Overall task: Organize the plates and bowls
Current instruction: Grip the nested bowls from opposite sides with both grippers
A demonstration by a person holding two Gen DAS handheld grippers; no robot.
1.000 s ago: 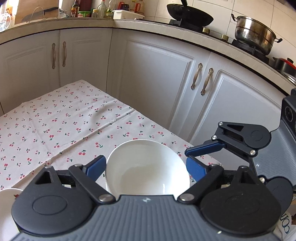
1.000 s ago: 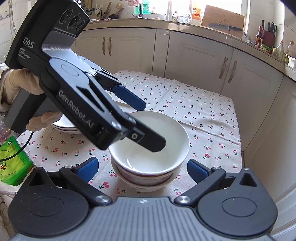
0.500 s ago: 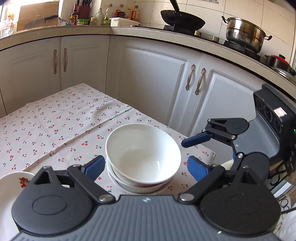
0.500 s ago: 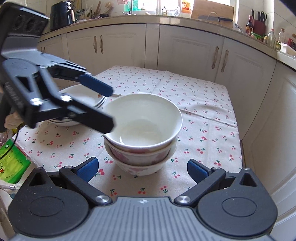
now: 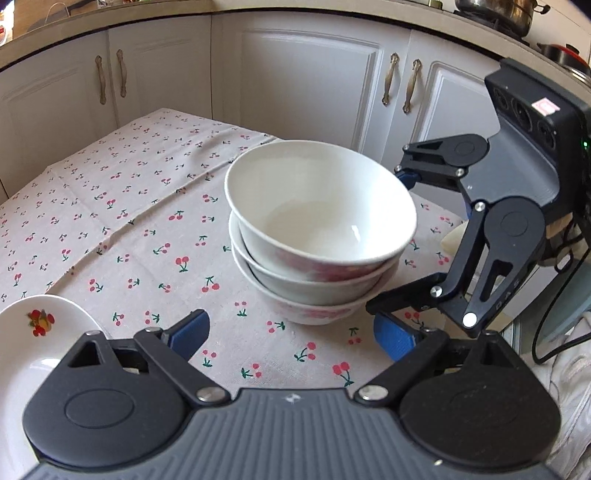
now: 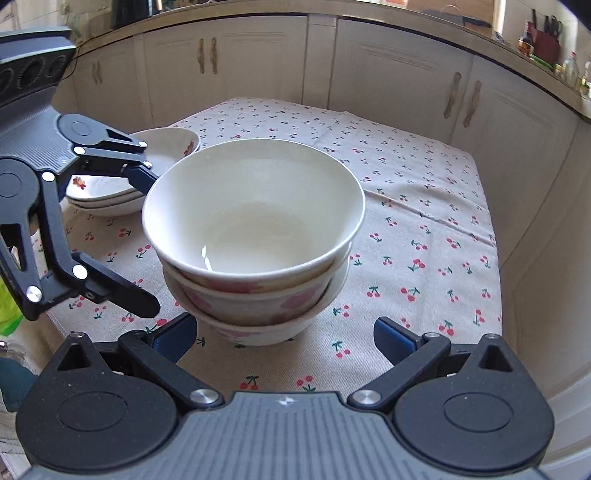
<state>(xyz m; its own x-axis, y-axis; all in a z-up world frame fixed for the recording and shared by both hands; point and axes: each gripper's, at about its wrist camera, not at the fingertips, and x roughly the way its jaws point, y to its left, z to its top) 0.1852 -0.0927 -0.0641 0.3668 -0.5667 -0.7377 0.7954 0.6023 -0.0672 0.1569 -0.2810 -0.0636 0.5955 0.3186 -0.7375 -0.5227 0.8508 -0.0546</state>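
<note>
Three white bowls with pink flowers stand nested in a stack (image 5: 317,236) on the cherry-print tablecloth (image 5: 122,221); the stack also shows in the right wrist view (image 6: 255,236). My left gripper (image 5: 291,332) is open and empty, just short of the stack. My right gripper (image 6: 284,338) is open and empty, on the stack's other side. Each gripper shows in the other's view: the right one (image 5: 402,254), the left one (image 6: 144,236). A stack of white plates (image 6: 122,184) sits at the left; its top plate shows in the left wrist view (image 5: 33,354).
White kitchen cabinets (image 5: 295,81) stand close behind the table. The table's far edge (image 6: 495,229) drops off toward the cabinets. A steel pot (image 5: 495,11) and a red pot (image 5: 565,55) sit on the counter. A green packet (image 6: 7,306) lies at the left.
The left gripper has let go of the top bowl, which now rests on the stack. Both grippers have drawn back from the bowls and lowered.
</note>
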